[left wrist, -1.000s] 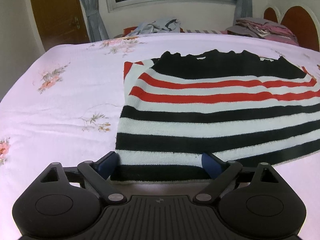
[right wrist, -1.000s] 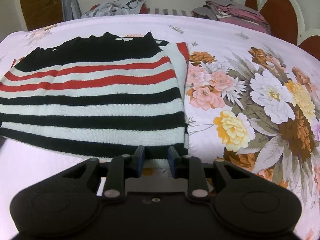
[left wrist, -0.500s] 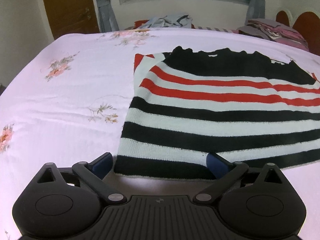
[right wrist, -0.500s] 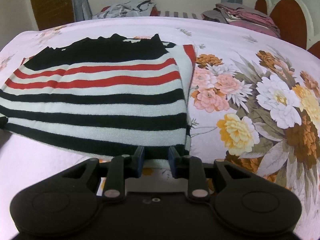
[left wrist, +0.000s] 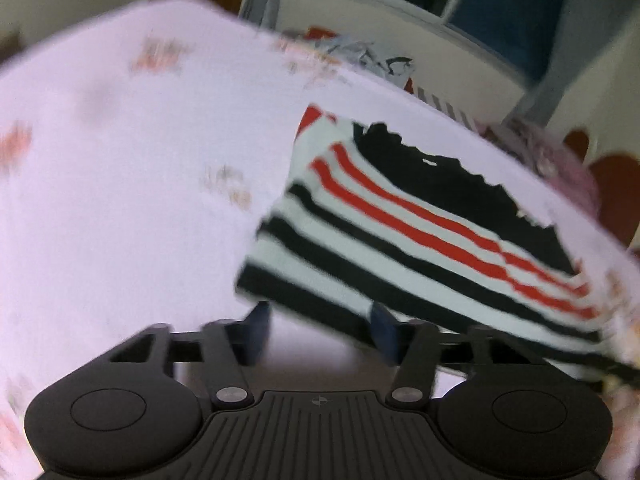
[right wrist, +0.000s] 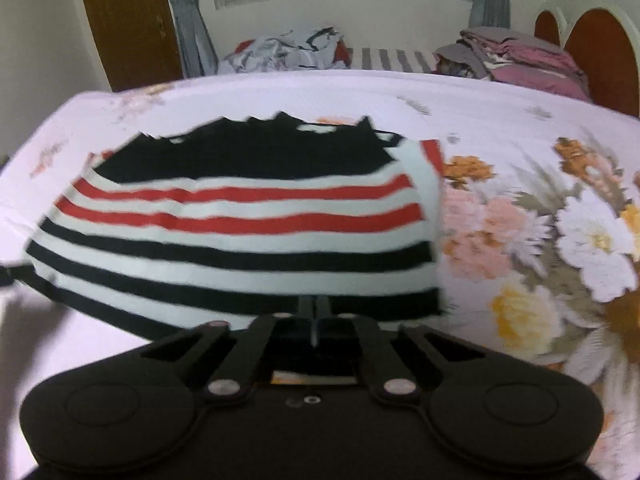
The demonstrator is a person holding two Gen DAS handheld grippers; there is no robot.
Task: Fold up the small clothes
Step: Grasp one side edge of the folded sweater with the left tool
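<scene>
A black, white and red striped sweater (left wrist: 400,232) (right wrist: 240,240) lies flat on the pink floral bedsheet (left wrist: 120,200) (right wrist: 520,120). My left gripper (left wrist: 320,320) is at the sweater's near left corner. Its jaws are closing, and the black hem lies between the blue pads (left wrist: 260,320) without being pressed. The left wrist view is tilted and blurred. My right gripper (right wrist: 315,308) is at the hem near the right corner, shut on the hem, and the cloth drapes over its fingertips.
A loose heap of clothes (right wrist: 288,50) and a folded stack (right wrist: 516,56) sit at the far edge of the bed. A brown headboard (right wrist: 600,56) stands at the right and a wooden door (right wrist: 124,20) at the back left.
My right jaws went from slightly apart to shut on the hem, which has risen a little. My left gripper rolled and shifted along the hem, and its jaws narrowed.
</scene>
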